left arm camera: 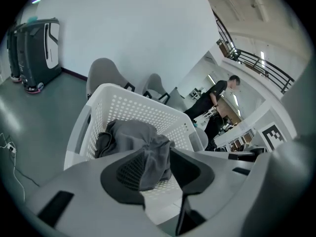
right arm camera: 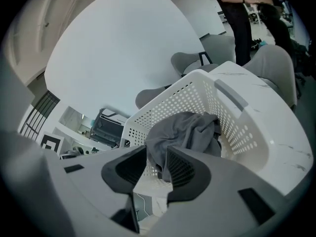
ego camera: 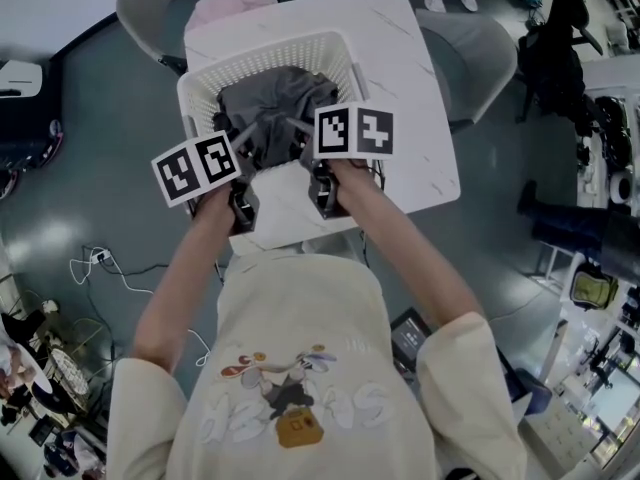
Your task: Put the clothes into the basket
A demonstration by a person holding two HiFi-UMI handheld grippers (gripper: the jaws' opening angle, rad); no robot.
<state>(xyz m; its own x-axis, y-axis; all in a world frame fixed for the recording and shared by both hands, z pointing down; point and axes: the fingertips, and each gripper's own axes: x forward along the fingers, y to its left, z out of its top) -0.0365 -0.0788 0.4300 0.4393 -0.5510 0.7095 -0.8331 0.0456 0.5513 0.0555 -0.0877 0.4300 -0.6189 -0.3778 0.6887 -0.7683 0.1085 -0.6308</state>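
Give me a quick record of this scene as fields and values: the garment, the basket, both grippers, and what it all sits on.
garment: gray cloth, bunched, within the basket's walls
basket: white perforated basket, on the white table
left gripper: shut on a fold of the cloth
right gripper: shut on another fold
task state: cloth in the basket, not yet let go

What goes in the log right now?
left gripper: shut on grey garment | right gripper: shut on grey garment | grey garment: inside white basket | white basket: on table
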